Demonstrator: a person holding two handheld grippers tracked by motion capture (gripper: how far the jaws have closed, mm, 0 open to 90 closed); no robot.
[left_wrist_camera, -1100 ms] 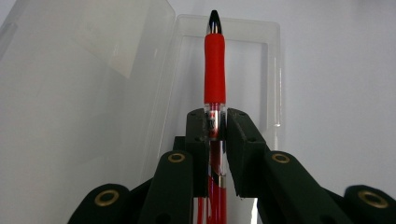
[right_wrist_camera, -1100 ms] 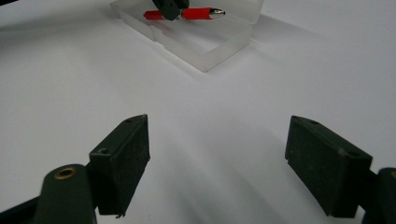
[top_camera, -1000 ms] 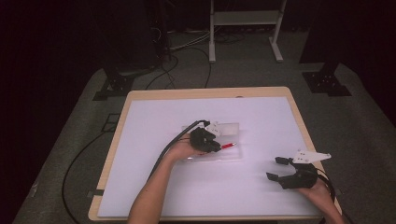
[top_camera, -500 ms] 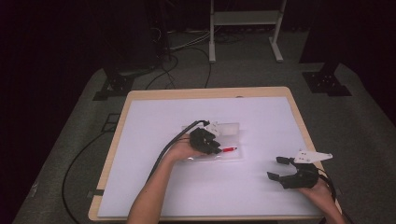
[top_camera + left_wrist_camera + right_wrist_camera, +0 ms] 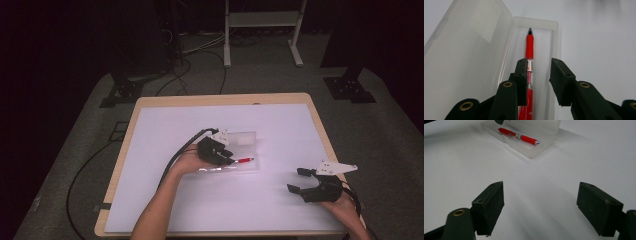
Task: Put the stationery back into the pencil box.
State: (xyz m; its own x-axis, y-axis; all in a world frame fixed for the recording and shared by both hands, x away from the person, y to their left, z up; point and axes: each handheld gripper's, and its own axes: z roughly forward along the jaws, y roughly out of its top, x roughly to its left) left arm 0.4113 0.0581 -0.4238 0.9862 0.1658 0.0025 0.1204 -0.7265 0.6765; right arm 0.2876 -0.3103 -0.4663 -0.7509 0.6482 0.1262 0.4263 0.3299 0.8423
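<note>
A wooden-edged table with a white top sheet (image 5: 165, 200) occupies the centre of the high view, standing on grey floor with black cables behind it.

A clear plastic hinged pencil case (image 5: 247, 150) lies open just right of the frame's centre in the high view. A red pen with a dark tip (image 5: 245, 160) lies lengthwise in the case's lower tray. In the left gripper view the red pen (image 5: 529, 47) runs up the middle of the frame along the tray, tip toward the top, with the case lid (image 5: 466, 42) spread flat across the left half of the frame.

The left gripper (image 5: 224, 155), held in the person's left hand (image 5: 190, 162), sits over the left end of the case in the high view. In its own view the left gripper (image 5: 539, 75) has its jaws parted: the left jaw lies against or just over the pen barrel, while the right jaw stands apart from it with the tray floor visible between. The pen is not clamped.

The right gripper (image 5: 296, 181) rests in the lower right of the high view, well apart from the case, held in the person's right hand (image 5: 340, 200). In its own view the right gripper (image 5: 540, 202) has its jaws spread wide over bare white surface, holding nothing; the case (image 5: 531, 150) and pen (image 5: 520, 136) appear at the top of that frame.
</note>
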